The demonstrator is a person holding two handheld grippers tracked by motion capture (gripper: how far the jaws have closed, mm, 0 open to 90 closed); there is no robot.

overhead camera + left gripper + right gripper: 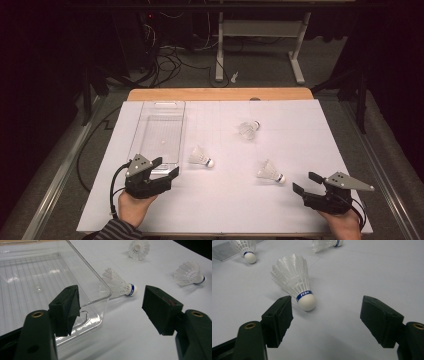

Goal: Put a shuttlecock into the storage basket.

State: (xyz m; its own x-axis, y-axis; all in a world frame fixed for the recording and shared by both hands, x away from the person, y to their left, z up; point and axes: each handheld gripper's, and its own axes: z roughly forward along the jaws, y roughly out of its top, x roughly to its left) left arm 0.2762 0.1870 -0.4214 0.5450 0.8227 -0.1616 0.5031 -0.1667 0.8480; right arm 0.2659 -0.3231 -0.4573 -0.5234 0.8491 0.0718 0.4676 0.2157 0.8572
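- A dim room lies behind the table, with tangled cables on the grey floor (190, 75) and the white legs of another desk (260, 45) at the far side.
- A white sheet (300, 130) covers most of the wooden table (220, 94), whose bare edge shows along the far side.
- A clear plastic tray (159, 131) lies on the left part of the sheet, long side running away from the person, with nothing seen inside it.
- The left gripper (167, 168) sits at the near end of the tray, jaws spread wide and holding nothing; in the left gripper view one jaw stands over the tray's near corner.
- The right gripper (306, 182) rests low at the near right of the sheet, jaws wide apart and empty.
- Three white feathered shuttlecocks lie on their sides on the sheet, well apart from each other.
- One shuttlecock (200, 157) lies just beside the tray's right wall, cork pointing right.
- Another (270, 172) lies near the right gripper, its blue band reading "PERK" in the right gripper view.
- The third (248, 129) lies farther back, near the middle of the sheet.
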